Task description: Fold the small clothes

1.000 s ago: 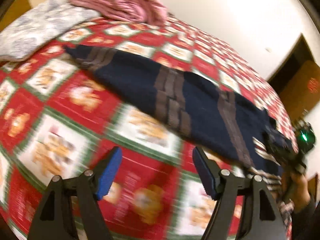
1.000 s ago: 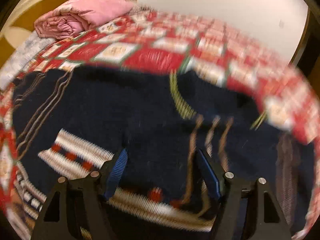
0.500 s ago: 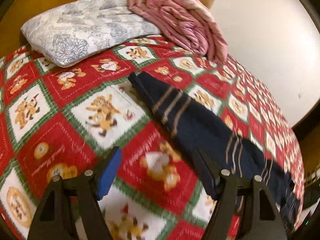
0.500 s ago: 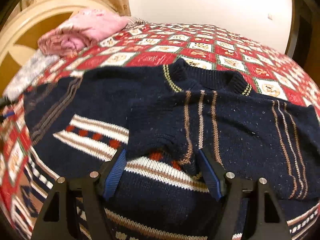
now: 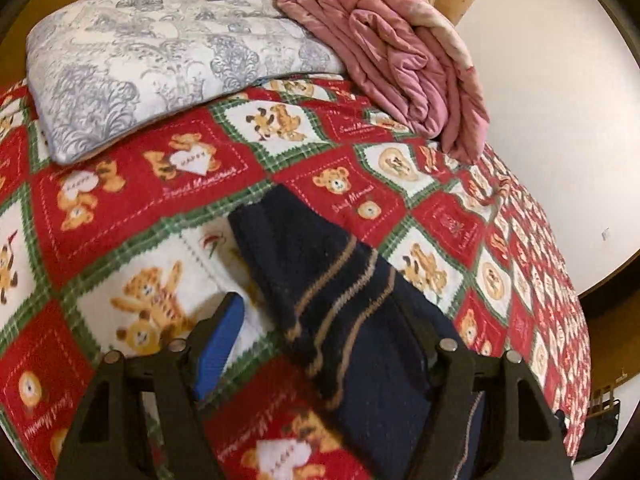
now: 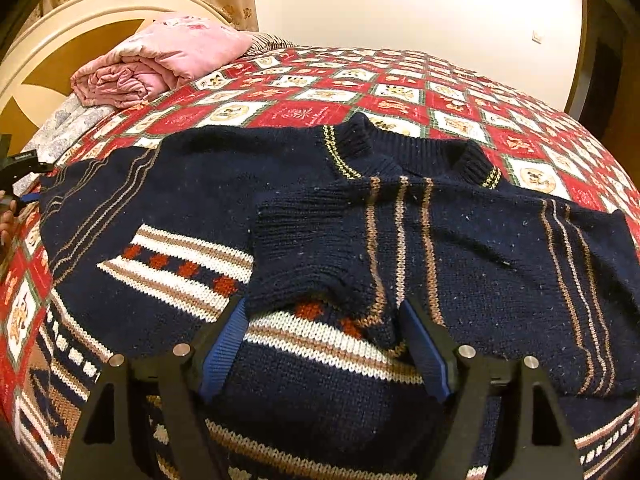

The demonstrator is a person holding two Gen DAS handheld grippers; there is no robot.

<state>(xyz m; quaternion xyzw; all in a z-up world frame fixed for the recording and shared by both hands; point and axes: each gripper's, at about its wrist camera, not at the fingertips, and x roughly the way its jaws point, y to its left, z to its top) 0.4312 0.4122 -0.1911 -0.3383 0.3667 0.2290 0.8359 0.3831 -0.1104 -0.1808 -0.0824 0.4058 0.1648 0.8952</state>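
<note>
A small navy knit sweater [image 6: 208,208] with tan, white and red stripes lies flat on the bed. Its right sleeve [image 6: 360,248] is folded across the chest, cuff toward the middle. My right gripper [image 6: 324,344] is open, its jaws either side of that folded cuff, holding nothing. The other sleeve [image 5: 320,280] stretches out over the bedspread in the left wrist view. My left gripper [image 5: 320,344] is open around this sleeve, just behind its cuff. The left gripper also shows at the far left of the right wrist view [image 6: 16,168].
The bed carries a red, white and green teddy-bear bedspread [image 5: 152,188]. A grey patterned pillow [image 5: 152,48] and a folded pink blanket [image 5: 400,56] lie at the head of the bed. A cream headboard [image 6: 80,12] and white wall stand behind.
My left gripper has moved forward along the outstretched sleeve, so the sleeve now lies between its open jaws. My right gripper has stayed over the folded cuff, open.
</note>
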